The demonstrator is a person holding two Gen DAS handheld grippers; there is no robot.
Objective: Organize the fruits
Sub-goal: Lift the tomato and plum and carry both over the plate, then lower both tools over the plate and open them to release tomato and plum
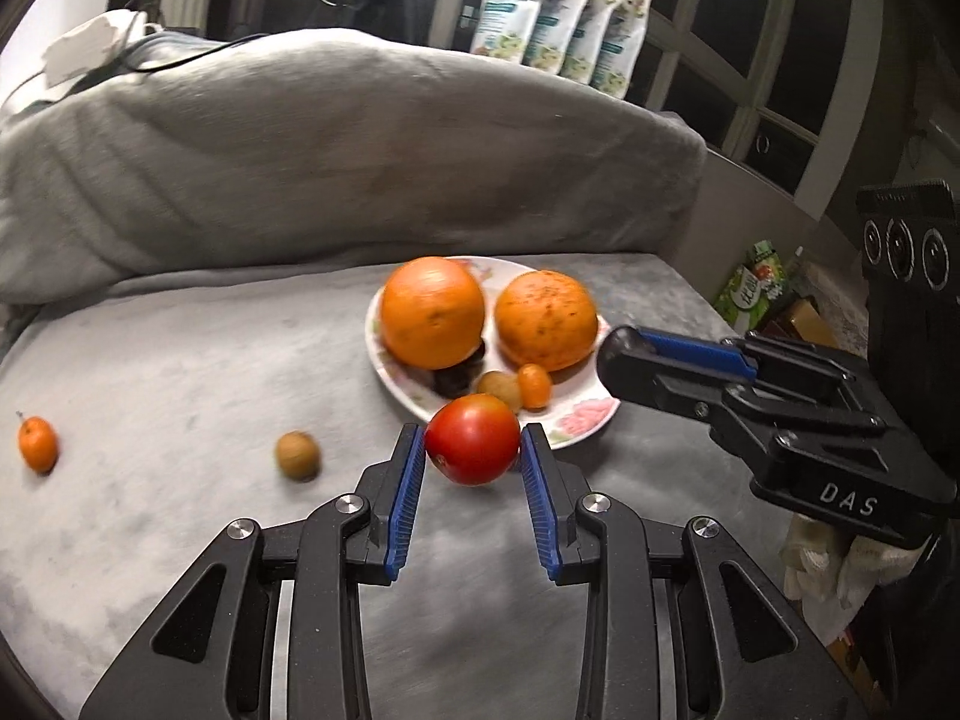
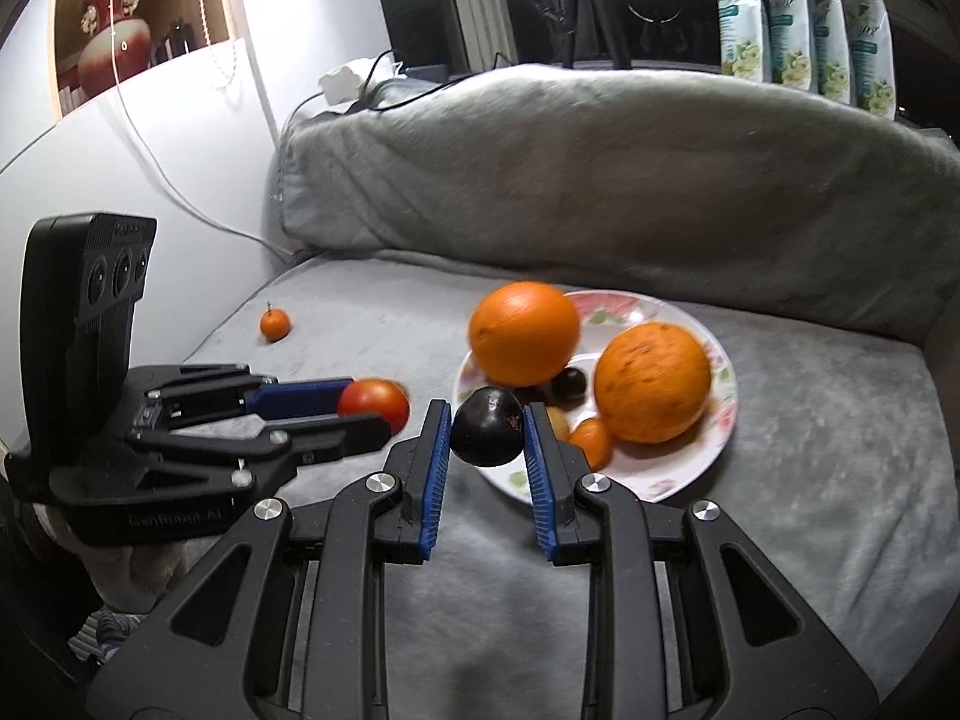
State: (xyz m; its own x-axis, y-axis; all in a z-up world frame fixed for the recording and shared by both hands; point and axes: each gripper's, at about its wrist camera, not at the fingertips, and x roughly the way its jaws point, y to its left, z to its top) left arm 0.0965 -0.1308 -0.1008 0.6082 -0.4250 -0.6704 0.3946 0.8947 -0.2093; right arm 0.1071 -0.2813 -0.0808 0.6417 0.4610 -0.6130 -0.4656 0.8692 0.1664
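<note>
A: Why do we carry the red tomato (image 1: 473,439) at lower centre, pinched in the left hand-held gripper (image 1: 474,450)?

B: It is bound for the plate (image 1: 579,420); our right hand-held gripper (image 2: 487,429) pinches a dark fruit (image 2: 486,427) likewise.

Tomato (image 1: 473,438): smooth, glossy skin. Oranges (image 1: 432,312): pebbled peel. Plate (image 1: 585,423): glazed, floral print. Sofa cover (image 1: 180,360): matt grey plush cloth.

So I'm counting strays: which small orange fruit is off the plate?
The stemmed small orange fruit alone on the grey cushion; the other lies on the plate.
</note>
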